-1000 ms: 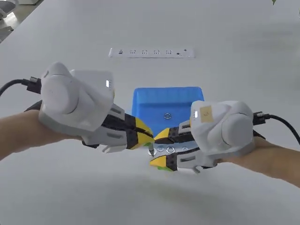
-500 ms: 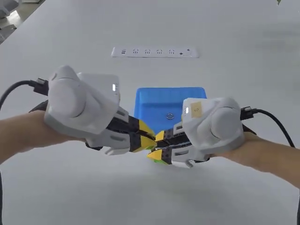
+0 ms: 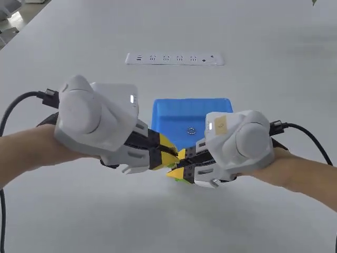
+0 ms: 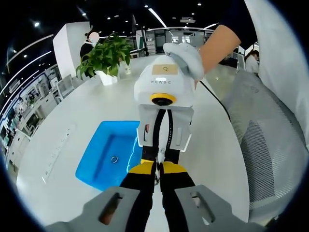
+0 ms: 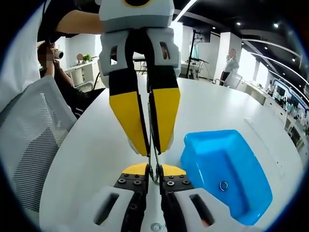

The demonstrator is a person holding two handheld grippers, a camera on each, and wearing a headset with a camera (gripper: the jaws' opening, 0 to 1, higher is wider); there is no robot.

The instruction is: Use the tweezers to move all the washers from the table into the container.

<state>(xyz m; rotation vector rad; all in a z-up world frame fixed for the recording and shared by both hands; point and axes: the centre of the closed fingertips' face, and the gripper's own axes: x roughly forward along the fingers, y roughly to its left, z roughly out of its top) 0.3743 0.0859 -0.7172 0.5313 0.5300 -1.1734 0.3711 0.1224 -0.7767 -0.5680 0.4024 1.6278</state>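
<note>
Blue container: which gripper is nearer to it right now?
Right. The right gripper sits along the front edge of the blue container; the left gripper lies off its front-left corner, tips meeting the right's on the tweezers.

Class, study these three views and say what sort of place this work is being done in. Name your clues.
Most likely an open-plan office or showroom: a long white table with a power strip on it, a potted plant, a mesh office chair, and ceiling lights.

Shallow blue plastic container (image 3: 174, 113) before me holds one silver ring washer (image 3: 191, 130), lying flat; thin metal tweezers (image 5: 153, 162) are pinched between jaws.
</note>
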